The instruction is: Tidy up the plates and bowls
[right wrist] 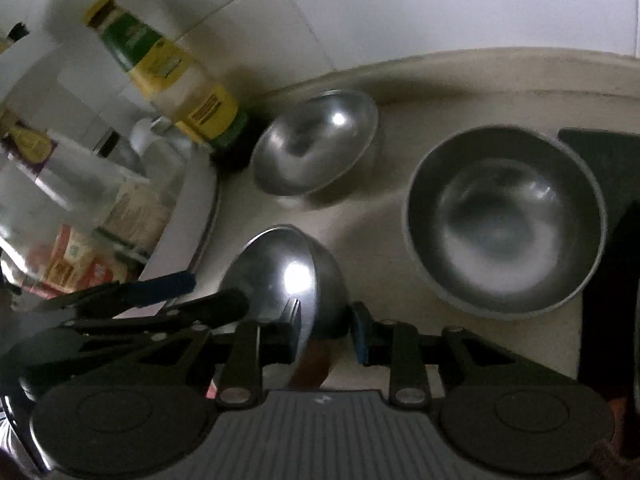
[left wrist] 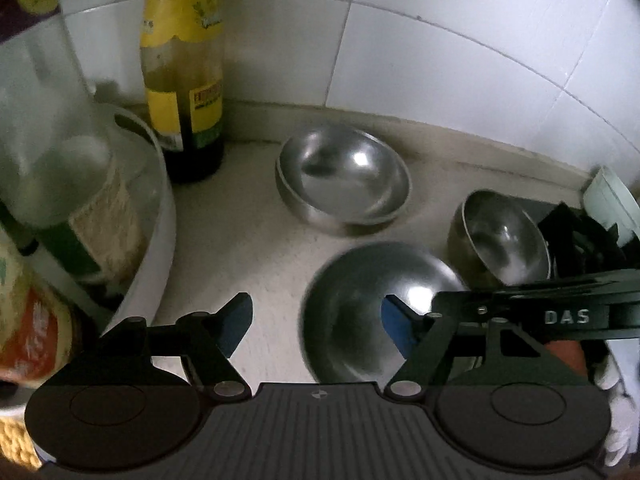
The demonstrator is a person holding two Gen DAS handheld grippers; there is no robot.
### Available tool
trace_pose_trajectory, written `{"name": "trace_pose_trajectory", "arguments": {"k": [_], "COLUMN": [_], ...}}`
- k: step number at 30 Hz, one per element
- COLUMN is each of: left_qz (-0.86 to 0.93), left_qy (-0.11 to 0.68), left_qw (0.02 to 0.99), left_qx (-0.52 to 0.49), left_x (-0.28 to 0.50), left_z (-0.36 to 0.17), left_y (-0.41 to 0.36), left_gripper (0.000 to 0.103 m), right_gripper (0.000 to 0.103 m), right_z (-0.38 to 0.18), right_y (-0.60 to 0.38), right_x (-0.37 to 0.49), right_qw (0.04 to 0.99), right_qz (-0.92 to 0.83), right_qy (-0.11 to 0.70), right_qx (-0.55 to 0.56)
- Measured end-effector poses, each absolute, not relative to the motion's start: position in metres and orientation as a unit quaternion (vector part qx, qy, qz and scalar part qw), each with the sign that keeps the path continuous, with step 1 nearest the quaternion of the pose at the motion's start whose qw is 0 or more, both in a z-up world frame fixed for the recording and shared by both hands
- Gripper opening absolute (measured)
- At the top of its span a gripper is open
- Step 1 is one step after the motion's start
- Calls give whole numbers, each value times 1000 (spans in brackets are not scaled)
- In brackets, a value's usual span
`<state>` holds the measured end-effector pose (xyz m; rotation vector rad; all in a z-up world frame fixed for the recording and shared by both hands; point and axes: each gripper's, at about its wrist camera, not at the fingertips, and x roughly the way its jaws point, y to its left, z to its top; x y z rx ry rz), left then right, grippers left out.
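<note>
Steel bowl (right wrist: 280,276) — gripped by right tool (right wrist: 325,330) | "DAS" on right tool arm (left wrist: 567,317)

Dim, soft indoor light with heavy fisheye bending at the edges. Bright glare spots sit on the steel bowls (right wrist: 292,276). Bottles (right wrist: 168,76) and nearby bowl rims look motion-blurred.

Shiny steel bowls (right wrist: 505,220), glossy wall tiles (left wrist: 440,60)
</note>
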<state>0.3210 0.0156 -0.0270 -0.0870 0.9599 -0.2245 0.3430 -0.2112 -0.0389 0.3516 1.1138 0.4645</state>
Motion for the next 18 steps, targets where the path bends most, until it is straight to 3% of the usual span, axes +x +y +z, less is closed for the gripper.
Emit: {"name": "trace_pose_trajectory", "arguments": {"k": [11,18], "left_qz": [-59,-17], "left_qy": [453,460], "left_qw": [887,885], "left_qx": [-67,-60], "left_x": [371,405], "left_z": [-16,-28], "left_y": [12,3], "left_gripper": [83,86], "right_gripper": [27,30], "right_z": [8,-9], "right_y": [-227,-224], "right_x": [382,437], "right_qw": [836,838], "right_qz": [216,195], "right_qy": [491,494], "right_qx": [115,128]}}
